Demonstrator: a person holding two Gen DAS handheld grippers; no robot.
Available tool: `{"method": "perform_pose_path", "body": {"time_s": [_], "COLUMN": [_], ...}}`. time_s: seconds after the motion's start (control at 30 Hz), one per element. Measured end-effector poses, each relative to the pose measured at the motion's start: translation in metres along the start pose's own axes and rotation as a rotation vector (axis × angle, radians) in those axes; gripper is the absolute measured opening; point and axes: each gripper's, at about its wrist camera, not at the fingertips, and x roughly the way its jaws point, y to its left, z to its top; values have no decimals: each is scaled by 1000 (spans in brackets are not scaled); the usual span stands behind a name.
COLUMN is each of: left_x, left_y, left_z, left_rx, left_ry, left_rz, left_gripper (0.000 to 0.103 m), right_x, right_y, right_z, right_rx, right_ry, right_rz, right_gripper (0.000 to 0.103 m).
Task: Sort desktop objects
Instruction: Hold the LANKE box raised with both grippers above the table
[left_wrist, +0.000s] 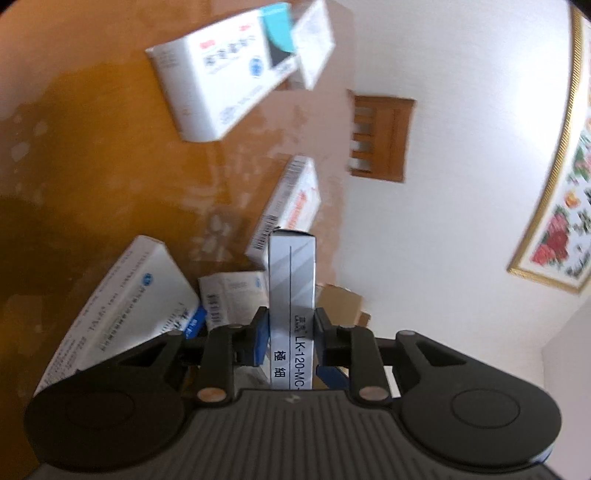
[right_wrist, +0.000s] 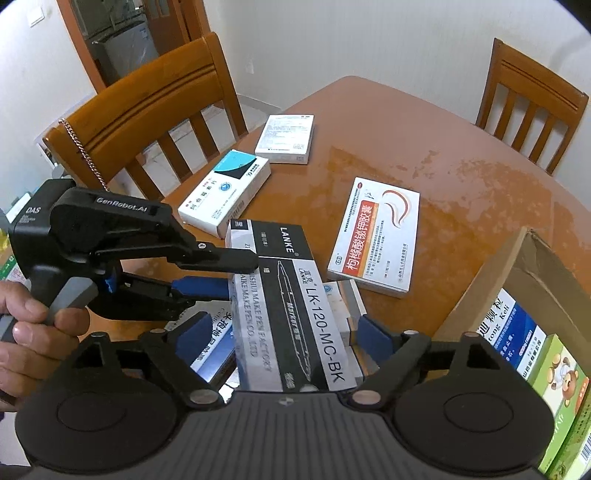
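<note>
A black-and-silver LANKE marker pen box (right_wrist: 295, 295) is held above the wooden table (right_wrist: 461, 177). My left gripper (right_wrist: 236, 275) comes in from the left and is shut on the box's far end. In the left wrist view the marker pen box (left_wrist: 291, 295) stands upright between the blue pads of the left gripper (left_wrist: 291, 325), which press on both of its narrow sides. My right gripper (right_wrist: 284, 332) straddles the near end of the box. Its blue pads stand wide and apart from the box sides, so it is open.
On the table lie an orange-and-white medicine box (right_wrist: 376, 236), a blue-and-white one (right_wrist: 225, 192) and a white one (right_wrist: 286, 138); more boxes lie under the marker box. A cardboard box (right_wrist: 491, 280) with medicine packs stands at right. Two chairs (right_wrist: 147, 110) flank the table. A hand (right_wrist: 29, 332) holds the left gripper.
</note>
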Motion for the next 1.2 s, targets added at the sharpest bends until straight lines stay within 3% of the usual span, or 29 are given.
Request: {"method": "perform_pose_path", "body": {"time_s": [0.27, 0.5, 0.77, 1.07, 1.2], "left_x": [-19, -29, -27, -28, -29], "left_y": [-17, -37, -50, -56, -55], "left_z": [-10, -26, -50, -71, -79], "left_rx": [172, 287, 341, 401, 405], "left_ry": [35, 78, 105, 127, 129], "left_rz": [-76, -141, -175, -163, -163], "left_gripper": [23, 23, 23, 23, 23], "right_x": [-26, -45, -58, -64, -63], "right_y": [-13, -7, 0, 2, 5], "right_z": [7, 7, 6, -2, -7], "right_rx": [57, -32, -14, -17, -22], "right_ry": [41, 83, 104, 141, 165], "right_rz": [115, 108, 125, 150, 156], "right_gripper": [92, 92, 94, 93, 81]}}
